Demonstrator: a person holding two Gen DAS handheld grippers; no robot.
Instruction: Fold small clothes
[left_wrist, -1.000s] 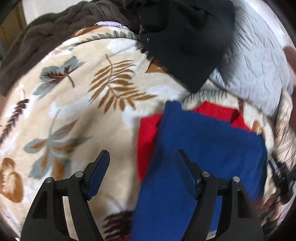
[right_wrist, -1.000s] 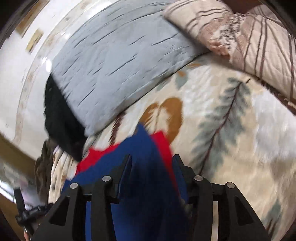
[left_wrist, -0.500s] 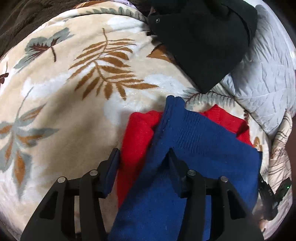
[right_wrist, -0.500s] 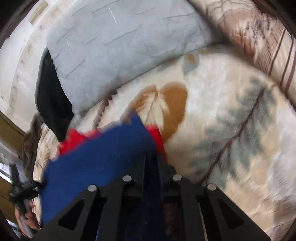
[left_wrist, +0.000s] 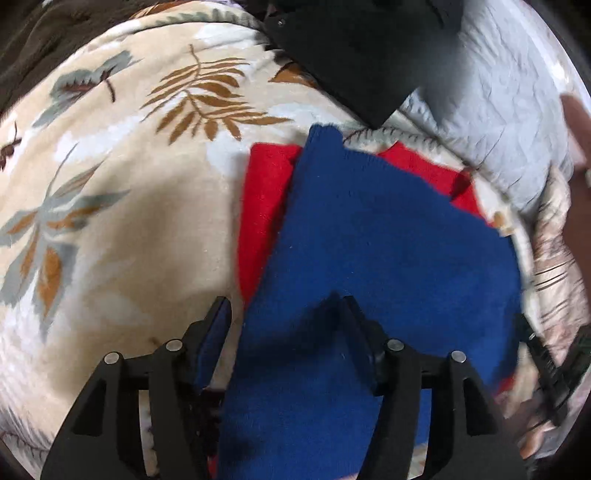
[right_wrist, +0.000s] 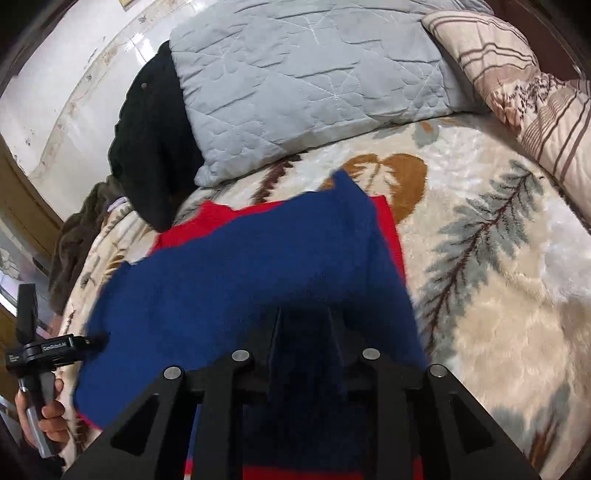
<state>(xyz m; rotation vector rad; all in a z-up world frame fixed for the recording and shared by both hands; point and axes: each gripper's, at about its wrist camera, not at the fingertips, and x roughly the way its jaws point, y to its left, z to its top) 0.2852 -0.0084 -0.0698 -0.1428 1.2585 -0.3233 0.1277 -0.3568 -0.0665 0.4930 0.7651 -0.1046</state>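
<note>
A bedroom in a home: a bed spread with a plush leaf-patterned blanket (right_wrist: 498, 295), a grey quilted pillow (right_wrist: 306, 85) and a striped one (right_wrist: 524, 85) along its far edge, dark clothing (right_wrist: 151, 147) heaped by the white wall (right_wrist: 66, 74).

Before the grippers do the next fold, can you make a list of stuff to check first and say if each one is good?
1. Blue cloth lies on top of the red cloth: ok.
2. Edges lined up: not ok, red shows past the blue on the far and side edges.
3. Left gripper free of the cloth: cannot tell; its jaws are opening with blue cloth between them.
4. Right gripper free: cannot tell; its jaws are opening over the blue cloth, in shadow.
5. Leaf-print blanket bare beside the clothes: ok.
6. Black garment apart from the blue cloth: ok.
</note>
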